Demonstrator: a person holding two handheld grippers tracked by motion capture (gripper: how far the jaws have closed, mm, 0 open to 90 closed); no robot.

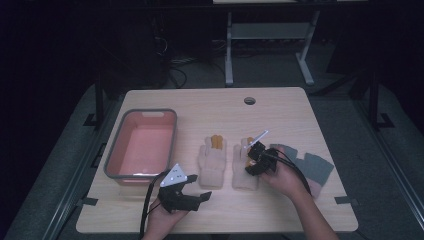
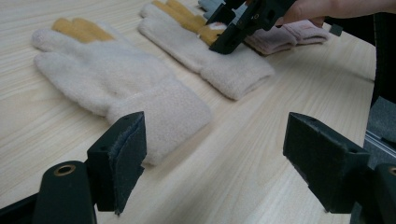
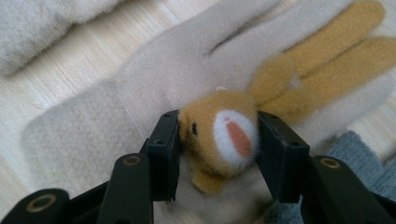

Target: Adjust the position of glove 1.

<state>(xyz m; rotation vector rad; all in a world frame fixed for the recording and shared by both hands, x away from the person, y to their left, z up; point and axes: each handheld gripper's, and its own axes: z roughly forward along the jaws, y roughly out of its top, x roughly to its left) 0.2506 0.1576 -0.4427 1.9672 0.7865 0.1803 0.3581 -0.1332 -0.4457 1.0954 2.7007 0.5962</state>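
Right tool (image 3: 218,140) around rabbit glove (image 3: 140,93)

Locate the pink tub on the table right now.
In the high view, the pink tub sits at the table's left side, beside the left cream glove, above the left gripper.

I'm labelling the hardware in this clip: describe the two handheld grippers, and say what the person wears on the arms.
Left gripper: matte black body, two blocky black fingers with brass-ringed holes, a grey triangular plate with small dark marks, and a black trailing cable. Right gripper: the same black build, with a black cable bundle. No sleeves reach the bare forearms.
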